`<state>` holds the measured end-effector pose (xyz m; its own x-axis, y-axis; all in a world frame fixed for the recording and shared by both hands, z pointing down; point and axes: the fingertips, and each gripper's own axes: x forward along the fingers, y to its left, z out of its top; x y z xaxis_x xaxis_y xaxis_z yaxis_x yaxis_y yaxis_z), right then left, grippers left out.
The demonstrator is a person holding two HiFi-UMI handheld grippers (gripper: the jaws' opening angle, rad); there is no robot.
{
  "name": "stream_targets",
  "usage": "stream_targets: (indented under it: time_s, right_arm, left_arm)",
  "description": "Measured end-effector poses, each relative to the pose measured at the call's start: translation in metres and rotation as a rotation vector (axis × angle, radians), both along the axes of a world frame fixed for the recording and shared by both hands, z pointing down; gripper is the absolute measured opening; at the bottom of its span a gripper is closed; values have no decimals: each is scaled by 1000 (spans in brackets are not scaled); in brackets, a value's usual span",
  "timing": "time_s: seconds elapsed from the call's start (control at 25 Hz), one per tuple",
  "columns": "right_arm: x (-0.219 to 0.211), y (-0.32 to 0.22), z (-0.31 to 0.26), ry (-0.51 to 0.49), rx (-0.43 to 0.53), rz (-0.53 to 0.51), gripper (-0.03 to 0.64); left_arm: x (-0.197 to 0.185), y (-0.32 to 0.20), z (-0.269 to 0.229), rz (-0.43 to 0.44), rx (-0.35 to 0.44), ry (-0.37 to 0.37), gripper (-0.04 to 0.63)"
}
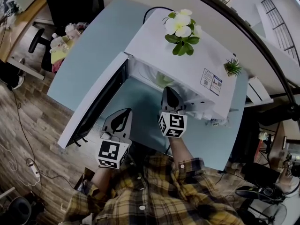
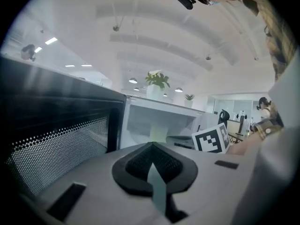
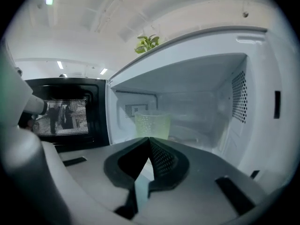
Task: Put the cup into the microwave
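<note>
The pale green cup (image 3: pixel 152 125) stands upright inside the white microwave (image 1: pixel 187 64), toward the back left of the cavity. From the head it shows as a green patch (image 1: pixel 164 80), and the left gripper view catches it too (image 2: pixel 158 134). The microwave door (image 1: pixel 96 104) hangs wide open to the left. My right gripper (image 3: pixel 149 139) is shut with nothing in it, its tips at the cavity mouth (image 1: pixel 169 90), short of the cup. My left gripper (image 2: pixel 151 145) is also shut and empty, held back over the table beside the door (image 1: pixel 125 111).
A white-flowered plant (image 1: pixel 182 29) and a small green plant (image 1: pixel 232 67) stand on top of the microwave. The microwave rests on a light blue table (image 1: pixel 93 55). Soft toys (image 1: pixel 63 43) lie at the table's far left edge. A power strip (image 1: pixel 33 170) lies on the wooden floor.
</note>
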<state>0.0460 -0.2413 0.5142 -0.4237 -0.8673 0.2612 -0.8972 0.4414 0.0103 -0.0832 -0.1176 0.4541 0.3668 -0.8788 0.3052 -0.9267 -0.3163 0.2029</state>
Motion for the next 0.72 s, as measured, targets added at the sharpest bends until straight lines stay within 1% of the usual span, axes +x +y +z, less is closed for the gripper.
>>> stream_targets:
  time_s: [0.32,0.52,0.72]
  right_arm:
    - [6,19,-22,-64,-12,-39,5]
    - [11,35,-42,-113,-24,-73,5]
    - [22,49,-67,-130,-4,-98,5]
  left_arm:
    - [2,-7,-19,9,45,-18,-9]
    - [10,-10,-33,39,75,-27,-9]
    - [22,-11,-41,74,91,-31,-9]
